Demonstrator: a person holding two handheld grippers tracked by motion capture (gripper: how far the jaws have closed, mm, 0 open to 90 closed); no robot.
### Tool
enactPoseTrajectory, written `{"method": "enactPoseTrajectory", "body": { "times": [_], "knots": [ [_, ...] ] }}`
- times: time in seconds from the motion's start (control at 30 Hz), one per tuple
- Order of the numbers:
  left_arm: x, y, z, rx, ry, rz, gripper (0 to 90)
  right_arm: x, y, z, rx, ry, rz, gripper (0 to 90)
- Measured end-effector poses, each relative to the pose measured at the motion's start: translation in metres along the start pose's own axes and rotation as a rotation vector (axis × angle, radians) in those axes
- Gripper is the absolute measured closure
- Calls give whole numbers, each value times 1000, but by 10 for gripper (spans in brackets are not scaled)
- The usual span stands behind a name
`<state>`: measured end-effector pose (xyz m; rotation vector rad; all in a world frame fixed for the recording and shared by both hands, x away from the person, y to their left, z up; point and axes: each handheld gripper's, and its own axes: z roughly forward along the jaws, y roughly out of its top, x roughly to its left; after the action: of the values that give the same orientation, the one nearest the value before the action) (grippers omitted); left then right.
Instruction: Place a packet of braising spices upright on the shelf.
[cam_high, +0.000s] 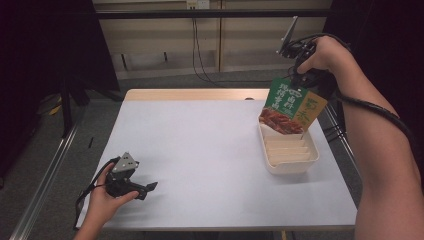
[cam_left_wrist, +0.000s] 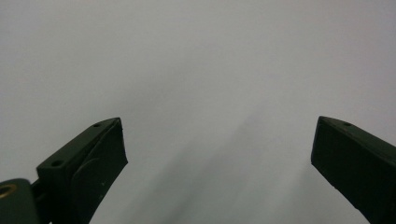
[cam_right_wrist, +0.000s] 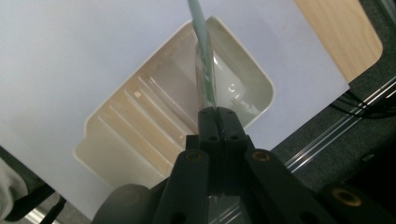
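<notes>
Right gripper (cam_high: 301, 80) fingers clamped on packet (cam_high: 291, 105) — I see it hanging over tray (cam_high: 291, 166); left gripper (cam_high: 146, 189) fingers wide apart, holding nothing, low on surface (cam_high: 200, 150).

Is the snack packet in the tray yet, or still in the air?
In the air: the right gripper holds the snack packet by its top edge, its bottom hanging just above the tray.

Looks like a lab or recording studio setup, not a home. Bare white counter (cam_high: 200, 165) with wood edge, black curtains (cam_high: 45, 45) on both sides, grey carpet floor (cam_high: 45, 165), metal floor rail (cam_high: 47, 170), cables (cam_high: 197, 45) hanging down the beige back wall (cam_high: 155, 40).
</notes>
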<state>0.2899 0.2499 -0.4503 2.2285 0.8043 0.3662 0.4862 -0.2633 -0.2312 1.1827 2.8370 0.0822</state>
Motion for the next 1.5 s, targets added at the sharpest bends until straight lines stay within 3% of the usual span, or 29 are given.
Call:
{"method": "enactPoseTrajectory", "body": {
  "times": [0.17,0.5,1.0,1.07,1.2,1.33,1.5],
  "knots": [
    [-1,0,1,7,1,0,31,3,5,0,-7,-11,-12,899],
    [0,0,-2,-4,-2,-4,32,5,5,-6,-29,-34,36,814],
    [-2,2,-1,-4,8,3,33,5,1,-11,-71,-25,55,698],
    [-2,2,-1,-5,11,5,33,6,0,-12,-77,-10,84,658],
    [-2,2,-1,-11,-3,-4,33,6,-1,-15,-91,-20,84,610],
    [-2,2,-2,0,7,4,33,8,0,-18,-98,-17,108,499],
    [-2,2,-2,-6,-3,7,33,11,1,-20,-97,-20,102,402]
  ]
}}
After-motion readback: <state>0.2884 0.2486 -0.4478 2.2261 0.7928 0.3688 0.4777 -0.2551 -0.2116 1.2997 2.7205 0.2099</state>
